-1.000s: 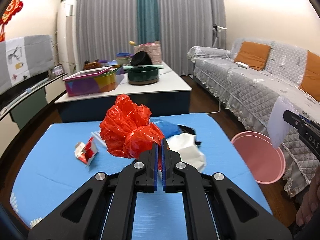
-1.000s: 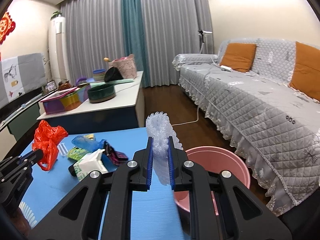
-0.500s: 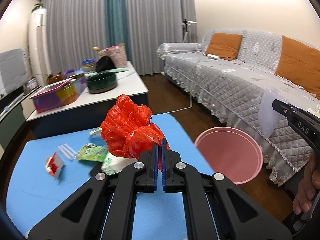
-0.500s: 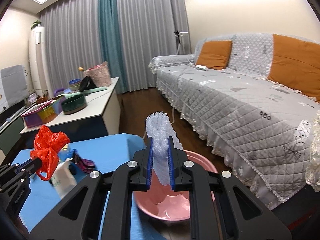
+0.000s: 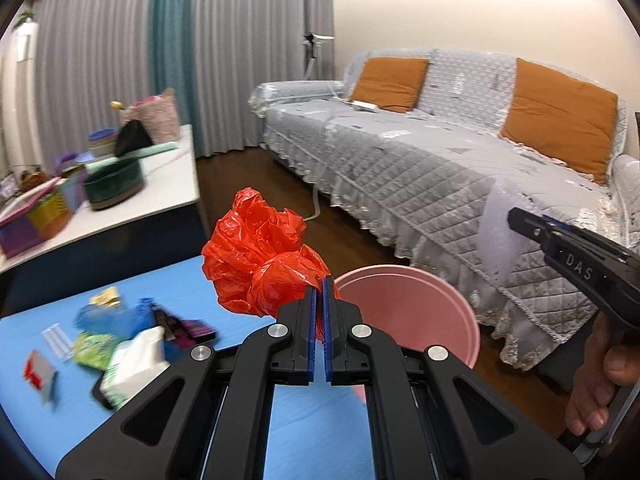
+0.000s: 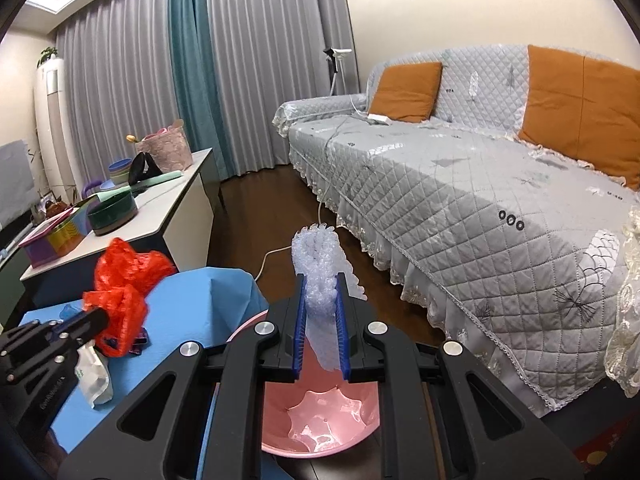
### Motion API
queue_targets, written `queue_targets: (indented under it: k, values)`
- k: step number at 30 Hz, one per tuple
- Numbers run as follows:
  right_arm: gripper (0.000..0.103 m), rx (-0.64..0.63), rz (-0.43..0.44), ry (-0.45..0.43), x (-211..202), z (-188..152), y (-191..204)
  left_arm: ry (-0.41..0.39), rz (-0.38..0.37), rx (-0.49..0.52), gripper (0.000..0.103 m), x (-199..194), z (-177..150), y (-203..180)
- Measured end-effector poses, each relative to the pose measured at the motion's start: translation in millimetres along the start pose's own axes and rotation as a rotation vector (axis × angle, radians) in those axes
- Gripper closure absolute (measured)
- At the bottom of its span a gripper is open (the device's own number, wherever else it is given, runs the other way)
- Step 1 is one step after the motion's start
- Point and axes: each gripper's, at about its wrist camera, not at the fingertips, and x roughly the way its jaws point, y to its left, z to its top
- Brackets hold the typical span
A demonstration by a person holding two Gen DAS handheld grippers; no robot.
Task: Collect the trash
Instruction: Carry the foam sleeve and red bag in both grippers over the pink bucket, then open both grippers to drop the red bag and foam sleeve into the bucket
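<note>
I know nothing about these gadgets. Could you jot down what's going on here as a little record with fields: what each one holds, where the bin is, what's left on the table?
Left gripper: fingers shut on a crumpled red plastic bag
Right gripper: fingers shut on a strip of clear bubble wrap
Bin: pink basin on the floor beside the blue table, seemingly empty
Right gripper's place: over the basin
Left on table: white tissue pack, green wrapper, other small scraps
Background: grey-covered sofa with orange cushions

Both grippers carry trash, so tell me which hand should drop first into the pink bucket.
Right: its hand-held gripper holds the bubble wrap directly above the pink bucket.
</note>
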Motion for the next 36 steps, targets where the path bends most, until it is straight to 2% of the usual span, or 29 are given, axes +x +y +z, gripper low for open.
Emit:
queue_targets:
  k: [9,19,20,22,23,24,25,26,36]
  values:
    - [0.089,0.012,0.026,0.057,27,0,-7,0.061,-0.139,0.01,0.1,46,0,-16]
    - [0.089,0.023,0.033,0.088,40,-4,-10,0.127,-0.214,0.003,0.1,71,-6,-25]
    - [0.089,0.023,0.033,0.092,40,-4,-10,0.132,-0.222,0.002,0.1,73,-6,-25]
    - [0.081,0.022,0.02,0.096,41,-4,-10,0.152,-0.241,-0.007,0.099,75,-7,-24]
    - [0.073,0.022,0.008,0.1,42,-4,-11,0.166,-0.246,-0.018,0.09,77,-7,-22]
    - [0.056,0.028,0.004,0.099,42,-4,-12,0.179,-0.25,-0.03,0.081,79,-7,-20]
    - [0.052,0.037,0.003,0.096,41,-4,-13,0.184,-0.249,-0.044,0.06,80,-8,-17]
    - [0.052,0.041,0.003,0.097,40,-4,-14,0.175,-0.237,-0.059,0.053,77,-8,-13]
    - [0.052,0.024,-0.02,0.068,33,0,-2,0.144,-0.149,-0.112,0.051,53,-7,11]
